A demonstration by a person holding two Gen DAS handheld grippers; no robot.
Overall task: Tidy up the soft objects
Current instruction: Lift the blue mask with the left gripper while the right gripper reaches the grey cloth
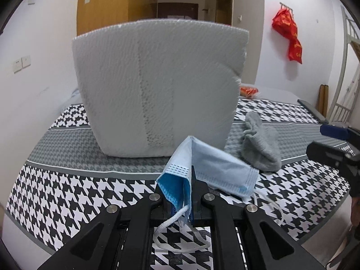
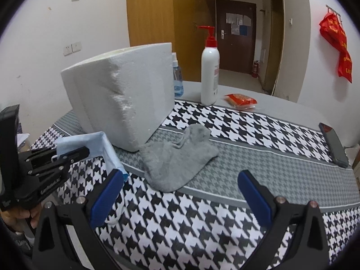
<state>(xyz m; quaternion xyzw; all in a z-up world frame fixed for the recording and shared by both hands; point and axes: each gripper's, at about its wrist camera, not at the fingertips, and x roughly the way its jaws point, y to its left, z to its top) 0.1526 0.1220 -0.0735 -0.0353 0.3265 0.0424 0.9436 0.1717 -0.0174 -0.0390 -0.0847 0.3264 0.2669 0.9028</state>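
Note:
My left gripper is shut on a light blue face mask and holds it just above the table, in front of a white foam box. The mask's white ear loops hang below the jaws. The same gripper and mask show at the left of the right wrist view. A grey sock lies crumpled on the houndstooth cloth beside the box; it also shows in the left wrist view. My right gripper is open and empty, just short of the sock.
A white pump bottle with a red top and a blue spray bottle stand behind the box. A red packet lies at the back. A dark phone lies at the table's right edge. A red bag hangs on the wall.

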